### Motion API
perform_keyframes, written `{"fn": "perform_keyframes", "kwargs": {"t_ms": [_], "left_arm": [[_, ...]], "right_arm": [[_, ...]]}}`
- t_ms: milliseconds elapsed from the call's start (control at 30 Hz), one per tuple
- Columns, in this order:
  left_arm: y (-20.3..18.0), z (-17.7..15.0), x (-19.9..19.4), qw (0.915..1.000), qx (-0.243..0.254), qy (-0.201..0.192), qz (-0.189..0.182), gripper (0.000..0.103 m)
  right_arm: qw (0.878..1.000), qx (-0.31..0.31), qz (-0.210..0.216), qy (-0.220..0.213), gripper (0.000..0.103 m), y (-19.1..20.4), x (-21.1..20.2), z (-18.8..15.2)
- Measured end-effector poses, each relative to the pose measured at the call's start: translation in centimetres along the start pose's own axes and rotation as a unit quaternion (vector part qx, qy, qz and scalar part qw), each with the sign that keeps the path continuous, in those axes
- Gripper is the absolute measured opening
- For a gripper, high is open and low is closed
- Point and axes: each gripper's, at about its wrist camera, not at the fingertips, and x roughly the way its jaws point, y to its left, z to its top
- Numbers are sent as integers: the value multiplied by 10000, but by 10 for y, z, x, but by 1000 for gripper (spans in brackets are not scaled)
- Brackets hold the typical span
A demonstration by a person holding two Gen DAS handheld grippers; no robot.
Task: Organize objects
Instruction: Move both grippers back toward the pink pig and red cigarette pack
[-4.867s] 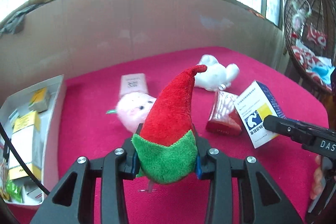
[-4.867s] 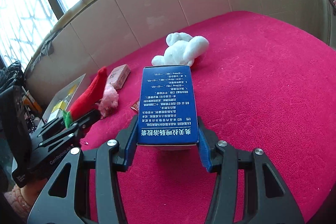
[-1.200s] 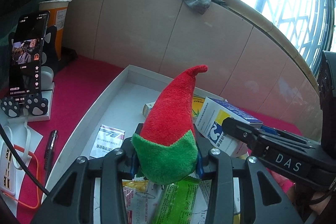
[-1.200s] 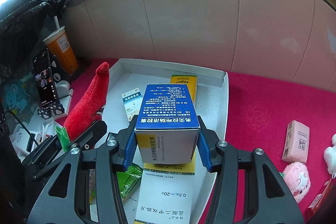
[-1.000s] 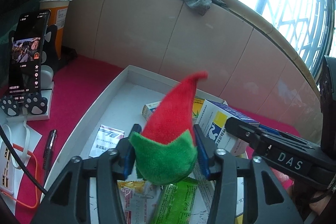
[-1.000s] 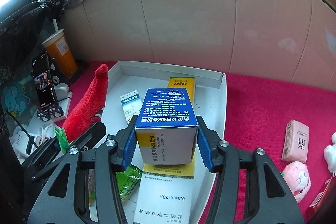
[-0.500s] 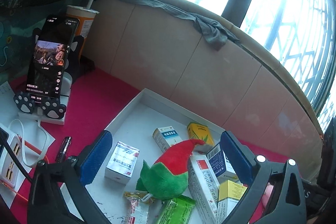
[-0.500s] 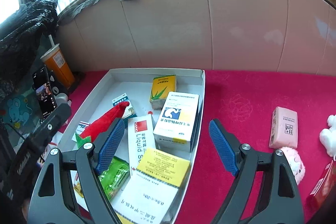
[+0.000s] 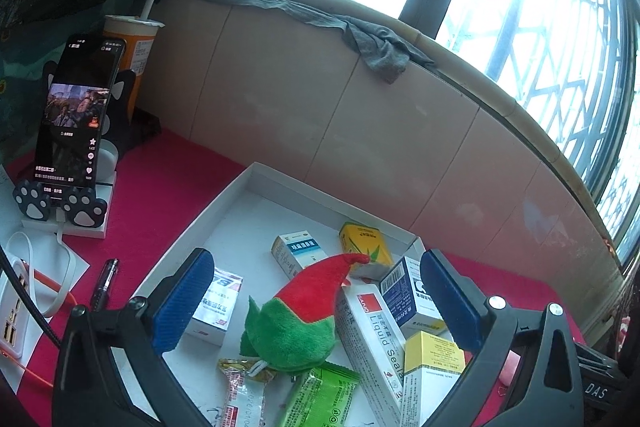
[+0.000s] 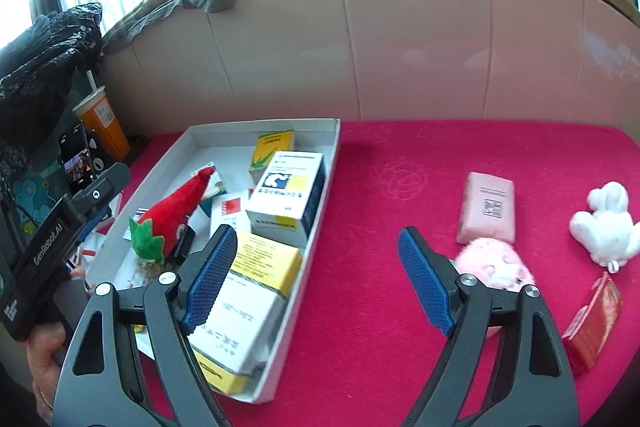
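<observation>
A white tray point(image 9: 224, 203) point(image 10: 320, 187) on the red cloth holds several medicine boxes and sachets. The red and green plush hat point(image 9: 304, 311) point(image 10: 172, 215) lies in it. The blue and white box point(image 9: 412, 295) point(image 10: 292, 195) lies at the tray's right side. My left gripper point(image 9: 316, 303) is open and empty above the hat. My right gripper point(image 10: 316, 275) is open and empty above the tray's right rim. On the cloth lie a pink box point(image 10: 486, 207), a pink plush point(image 10: 496, 265), a white plush point(image 10: 604, 223) and a red packet point(image 10: 596, 319).
A phone on a paw stand point(image 9: 72, 131), an orange cup point(image 9: 132, 47), a pen point(image 9: 104, 283) and a power strip point(image 9: 12, 303) lie left of the tray. A tiled wall point(image 10: 400, 39) runs behind, with a grey rag point(image 9: 380, 47) on its ledge.
Both grippers opened and let go: the hat and the blue and white box now lie in the tray. Both grippers drew back and up; the right one has shifted right.
</observation>
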Motion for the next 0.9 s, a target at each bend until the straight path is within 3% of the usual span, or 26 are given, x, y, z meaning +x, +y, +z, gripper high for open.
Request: {"fn": "perform_keyframes", "kwargs": {"t_ms": [300,500,900], "left_arm": [[-13,-5,0,9995,260,66,-143,103],[-33,-13,-1,9972,633,165,-375,103],[-60,-28,2,9886,1028,448,-1003,103]], "right_arm": [[9989,143,-338,-296,84,-32,-40,-19],[9949,318,-809,-515,84,-62,-64,-31],[9763,1129,-1830,-225,84,-149,-76,-61]]}}
